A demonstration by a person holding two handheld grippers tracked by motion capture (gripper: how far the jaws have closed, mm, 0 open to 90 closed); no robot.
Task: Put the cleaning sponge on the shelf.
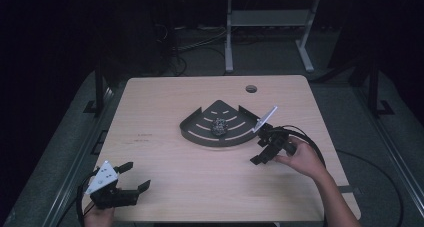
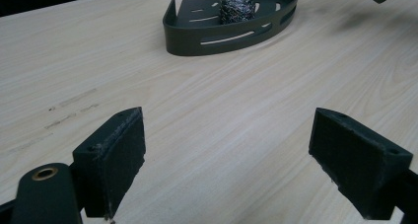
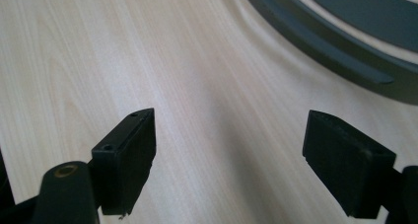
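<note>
A pale wood-grain worktop (image 1: 165,157) carries the scene, with the dark corner tray (image 1: 200,129) as its landmark. Nearest the camera and well apart from the tray, toward the worktop's near left corner, the left gripper (image 1: 137,176) rests in a person's hand, fingers (image 2: 116,157) spread wide with nothing between them but bare wood. Just beside the tray's right end, the right gripper (image 1: 257,154) is held by a hand (image 1: 302,157) entering from the near edge; its fingers (image 3: 128,155) also stand well apart, gripping nothing, poised low over the surface. Inside the tray, near its curved slotted wall, sits a steel scouring ball (image 1: 219,127). Beyond the tray, a round cable hole (image 1: 251,89) marks the worktop's far edge. Farther still, the dim room shows a grey floor, loose cables and the white legs of another desk (image 1: 305,52). The left gripper view shows the ball's (image 2: 236,8) coiled metal and the tray's cut slots (image 2: 226,38); the right gripper view catches the tray's curved rim (image 3: 340,51) at close range.
</note>
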